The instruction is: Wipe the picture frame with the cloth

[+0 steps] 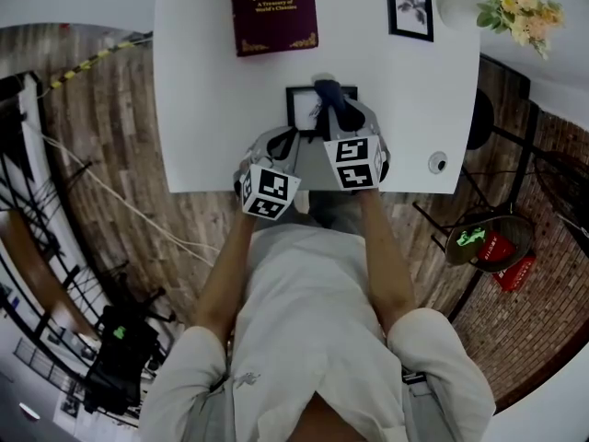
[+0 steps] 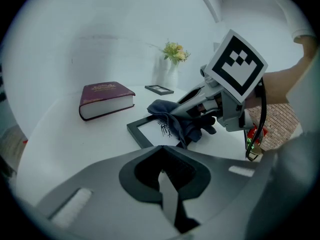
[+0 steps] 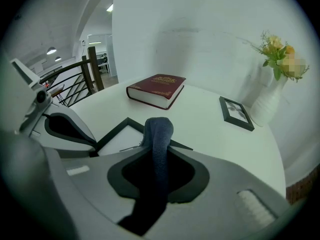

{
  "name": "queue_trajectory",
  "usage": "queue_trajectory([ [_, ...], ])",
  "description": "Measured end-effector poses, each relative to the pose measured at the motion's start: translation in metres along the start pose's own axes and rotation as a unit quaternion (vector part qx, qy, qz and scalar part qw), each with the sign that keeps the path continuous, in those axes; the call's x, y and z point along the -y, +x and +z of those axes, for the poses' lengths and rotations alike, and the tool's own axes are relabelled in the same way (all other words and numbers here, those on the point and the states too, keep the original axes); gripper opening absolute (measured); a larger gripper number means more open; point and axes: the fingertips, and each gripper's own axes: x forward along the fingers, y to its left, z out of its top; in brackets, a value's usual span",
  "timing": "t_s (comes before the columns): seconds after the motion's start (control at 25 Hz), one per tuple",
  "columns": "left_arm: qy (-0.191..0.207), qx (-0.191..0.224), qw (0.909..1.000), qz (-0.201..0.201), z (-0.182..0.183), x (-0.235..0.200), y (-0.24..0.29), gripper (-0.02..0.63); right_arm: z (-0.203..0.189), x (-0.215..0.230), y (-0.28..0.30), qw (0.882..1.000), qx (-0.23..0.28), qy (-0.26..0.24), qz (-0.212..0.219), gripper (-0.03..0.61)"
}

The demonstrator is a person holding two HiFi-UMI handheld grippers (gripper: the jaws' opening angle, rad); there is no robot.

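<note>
Black-edged picture frame (image 1: 297,111), bunched dark blue cloth (image 1: 329,96)

The black picture frame (image 1: 300,110), with a white print of a dark sprig inside, lies flat just above the head view's centre. The dark blue-grey cloth (image 1: 329,96) drapes bunched over its right part, pinched by the right gripper (image 3: 158,147).

white worktop (image 1: 212,81) over a brown wood-plank floor (image 1: 110,155). maroon book (image 1: 272,11) with gold ornament. black picture frame (image 1: 291,109) around a white sheet with a dark leaf print. dark blue cloth (image 1: 329,95). left gripper (image 2: 167,194) and right gripper (image 3: 157,174) are grey – their marker cubes (image 1: 354,162) carry black-and-white squares. yellow flowers (image 3: 275,49) in a white vase (image 3: 267,106).
</note>
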Motion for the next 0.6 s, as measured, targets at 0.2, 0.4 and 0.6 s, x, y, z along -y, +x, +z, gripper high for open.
queue_trajectory([
  [0.2,0.003,-0.001,1.0,-0.001,0.0,0.0,0.0,0.02,-0.002,0.009,-0.005,1.0,0.0,0.003,-0.011,0.067],
  [0.4,0.007,0.0,1.0,0.0,0.0,0.0,0.0,0.02,-0.003,0.025,-0.015,0.999,0.01,0.019,-0.026,0.067],
  [0.6,0.01,0.001,1.0,0.0,0.0,0.0,0.001,0.02,-0.013,0.046,-0.021,0.998,0.006,0.04,-0.047,0.067],
])
